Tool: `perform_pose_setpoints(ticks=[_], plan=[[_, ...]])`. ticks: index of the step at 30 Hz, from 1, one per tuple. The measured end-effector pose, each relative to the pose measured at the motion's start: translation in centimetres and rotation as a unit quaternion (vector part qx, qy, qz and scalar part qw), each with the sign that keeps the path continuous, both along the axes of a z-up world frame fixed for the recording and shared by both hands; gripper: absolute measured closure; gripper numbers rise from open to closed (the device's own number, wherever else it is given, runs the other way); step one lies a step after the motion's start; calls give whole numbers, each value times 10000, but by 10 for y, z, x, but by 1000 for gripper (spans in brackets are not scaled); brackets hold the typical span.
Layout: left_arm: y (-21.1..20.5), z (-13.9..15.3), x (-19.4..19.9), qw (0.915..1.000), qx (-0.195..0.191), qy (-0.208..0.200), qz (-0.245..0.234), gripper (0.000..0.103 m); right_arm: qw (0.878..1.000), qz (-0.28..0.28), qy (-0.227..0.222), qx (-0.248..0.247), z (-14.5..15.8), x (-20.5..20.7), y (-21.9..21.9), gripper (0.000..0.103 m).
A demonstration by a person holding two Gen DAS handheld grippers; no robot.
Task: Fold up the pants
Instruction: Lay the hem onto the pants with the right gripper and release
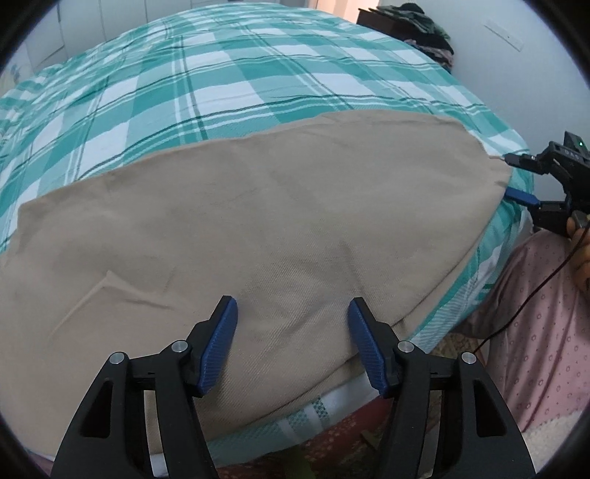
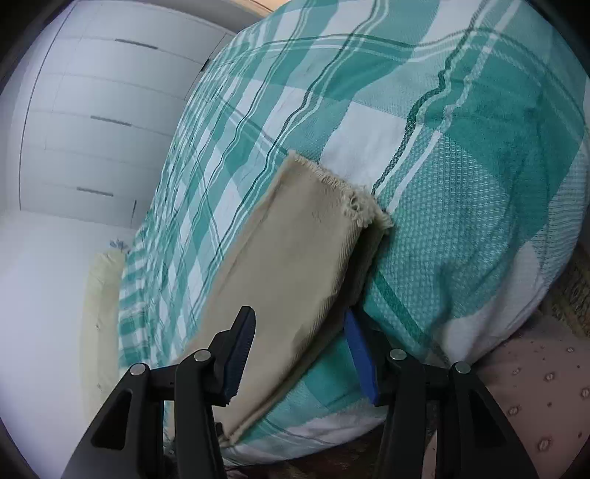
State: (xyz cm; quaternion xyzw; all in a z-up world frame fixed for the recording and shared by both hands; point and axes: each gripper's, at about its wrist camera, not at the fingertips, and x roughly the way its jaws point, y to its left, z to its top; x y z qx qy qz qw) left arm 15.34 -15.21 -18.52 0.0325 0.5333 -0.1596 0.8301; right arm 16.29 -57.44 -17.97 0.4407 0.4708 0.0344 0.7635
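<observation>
Beige pants (image 1: 258, 228) lie flat along the near edge of a bed with a green and white plaid cover (image 1: 221, 81). My left gripper (image 1: 293, 304) hovers open over the pants near the bed's front edge, with nothing pinched. At the far right my right gripper (image 1: 520, 177) stands at the pants' leg end. In the right wrist view the frayed hem (image 2: 332, 191) of the stacked pant legs (image 2: 287, 276) runs between the spread fingers of my right gripper (image 2: 298, 315). One finger is above the cloth and one below it, and the pads do not press on it.
A person in pink dotted clothing (image 1: 534, 331) stands at the bed's right corner, with a hand (image 1: 579, 243) on the right gripper. White wardrobe doors (image 2: 92, 121) stand beyond the bed. A pile of dark clothes (image 1: 424, 29) sits at the far side. A patterned rug (image 1: 350, 434) lies below the bed edge.
</observation>
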Motion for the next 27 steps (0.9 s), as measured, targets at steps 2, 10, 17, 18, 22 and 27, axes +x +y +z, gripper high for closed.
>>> perform_pose_setpoints(ticks=[2,10,17,18,22,27], plan=[[0,-3,1,10000,12,-21,9,39,10000,1,83,-21,-2,5,0,52],[8,-2,2,9997,-219,37,73,38,9989,-174,437,-82,0,7,3,54],[0,-5,-3,9999,-78,-103,97,35,9981,-64,476,-380,-17,32,14,60],[0,-6,-4,9999,-42,-141,69,34,9967,30,484,-651,-17,35,19,85],[3,-3,-7,9999,20,-96,-113,31,9917,198,-72,-1270,15,25,33,94],[64,24,-7,9966,-597,78,565,30,9650,928,-1413,-2005,117,9,83,95]])
